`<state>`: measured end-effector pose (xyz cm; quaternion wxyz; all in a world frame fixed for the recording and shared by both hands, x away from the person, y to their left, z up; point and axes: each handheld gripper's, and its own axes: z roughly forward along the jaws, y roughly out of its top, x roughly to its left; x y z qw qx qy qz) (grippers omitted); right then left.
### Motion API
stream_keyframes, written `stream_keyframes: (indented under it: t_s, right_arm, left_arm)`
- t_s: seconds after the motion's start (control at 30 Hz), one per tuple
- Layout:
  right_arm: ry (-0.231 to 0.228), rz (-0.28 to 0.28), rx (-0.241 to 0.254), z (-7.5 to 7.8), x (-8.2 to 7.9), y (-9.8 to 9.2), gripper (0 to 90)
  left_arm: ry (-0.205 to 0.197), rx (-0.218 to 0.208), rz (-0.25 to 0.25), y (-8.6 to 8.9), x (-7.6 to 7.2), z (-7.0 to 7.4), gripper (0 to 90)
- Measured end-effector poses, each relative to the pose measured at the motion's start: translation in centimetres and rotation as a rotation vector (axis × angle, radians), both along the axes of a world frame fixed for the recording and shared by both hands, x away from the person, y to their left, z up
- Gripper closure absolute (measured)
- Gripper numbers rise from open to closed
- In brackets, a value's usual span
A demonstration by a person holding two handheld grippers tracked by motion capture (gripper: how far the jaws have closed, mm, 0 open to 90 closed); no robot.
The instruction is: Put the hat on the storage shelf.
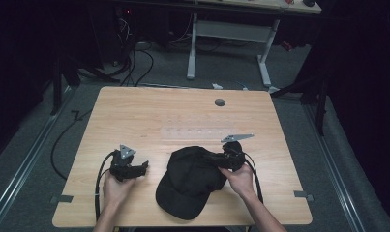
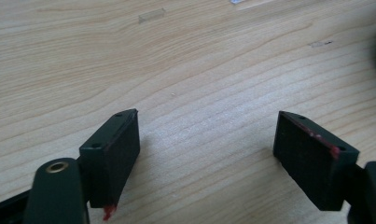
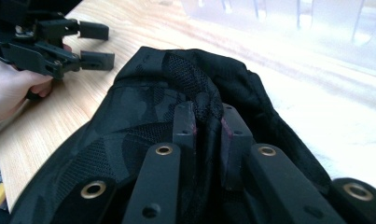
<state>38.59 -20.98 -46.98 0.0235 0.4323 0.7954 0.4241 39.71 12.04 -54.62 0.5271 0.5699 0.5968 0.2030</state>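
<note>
Right gripper [image 3: 208, 122] pinching black cap [image 1: 190, 181], left gripper [image 2: 206, 154] empty.
Cap lies near my edge of the wooden table [image 1: 134, 116], long axis 1-to-7 o'clock, brim toward 7. My right jaws are clamped on a crown fold at its 1 o'clock end. Left jaws spread wide over bare wood at the cap's 9 o'clock.

One black baseball cap [image 1: 190, 181] lies on the one wooden tabletop [image 1: 134, 116]. Two claws sit over it, each held in a hand: the left claw [image 1: 143, 167] and the right claw [image 1: 217, 158], so two hands as well, the left hand [image 1: 116, 188] and the right hand [image 1: 241, 180]. Each claw carries one grey three-cornered plate, two in all. One round grommet hole [image 1: 219, 102] is set into the far side of the tabletop. Behind it stands one second desk [image 1: 231, 29] on white legs.
</note>
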Motion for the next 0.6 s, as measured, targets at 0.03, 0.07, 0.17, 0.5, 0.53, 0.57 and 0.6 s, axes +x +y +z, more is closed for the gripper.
stream_keyframes:
  t_s: [0.03,0.07,0.17,0.5,0.53,0.57,0.6]
  right_arm:
    - [0.000,0.000,0.000,0.0,0.0,0.0,79.9]
    - [-0.023,0.005,0.001,0.6,-0.1,-0.3,80.0]
    - [-0.065,0.017,-0.004,1.6,-0.4,-0.5,80.1]
    - [-0.138,0.046,0.012,3.7,-1.0,-1.4,80.2]
    - [-0.143,0.048,0.010,3.9,-1.1,-1.5,80.2]
    - [-0.152,0.054,0.008,4.1,-1.2,-1.5,80.2]
    - [-0.159,0.059,0.008,4.3,-1.3,-1.4,80.2]
  left_arm:
    - [0.005,0.001,-0.002,0.0,0.0,0.0,22.6]
    - [0.012,-0.007,-0.005,0.0,0.0,0.1,22.6]
    - [0.035,-0.067,-0.020,0.1,0.0,0.5,22.3]
    - [0.018,-0.191,-0.130,-0.6,-0.9,3.4,15.3]
    - [0.016,-0.198,-0.146,-0.8,-1.1,3.7,15.1]
    - [0.011,-0.203,-0.165,-1.0,-1.2,4.0,15.0]
    - [0.009,-0.217,-0.186,-1.2,-1.3,4.4,15.1]
